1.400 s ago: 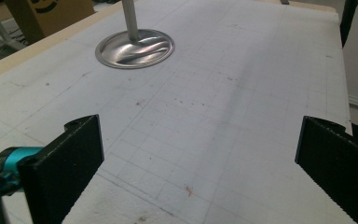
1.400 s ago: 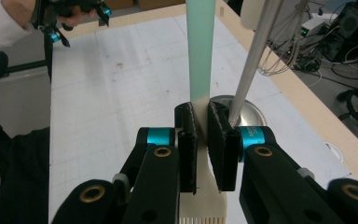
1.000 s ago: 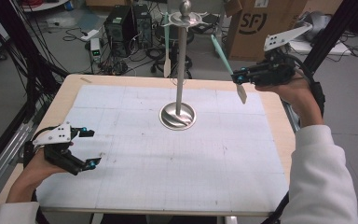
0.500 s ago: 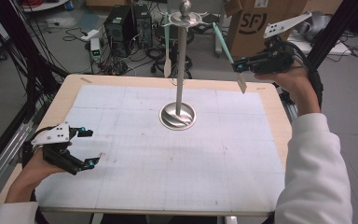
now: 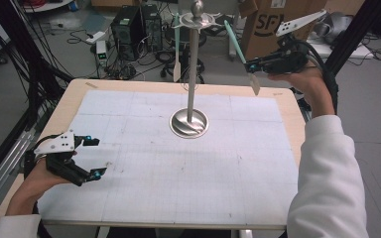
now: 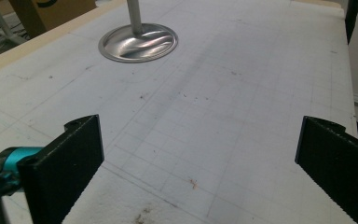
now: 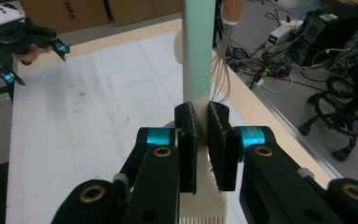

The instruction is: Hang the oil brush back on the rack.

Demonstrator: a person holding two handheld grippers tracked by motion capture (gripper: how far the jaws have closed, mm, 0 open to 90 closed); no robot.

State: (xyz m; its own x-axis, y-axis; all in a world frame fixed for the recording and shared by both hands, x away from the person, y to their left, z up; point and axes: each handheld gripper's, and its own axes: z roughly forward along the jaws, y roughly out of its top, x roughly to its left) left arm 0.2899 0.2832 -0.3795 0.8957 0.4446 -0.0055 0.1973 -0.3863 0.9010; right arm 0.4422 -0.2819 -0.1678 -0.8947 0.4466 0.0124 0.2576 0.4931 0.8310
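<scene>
Item one: our right gripper, raised beyond the table's far right corner, clamps a mint-handled spatula with its pale blade pointing down, near the steel utensil stand. Item two: our left gripper rests gaping and unladen over the gridded mat.
</scene>
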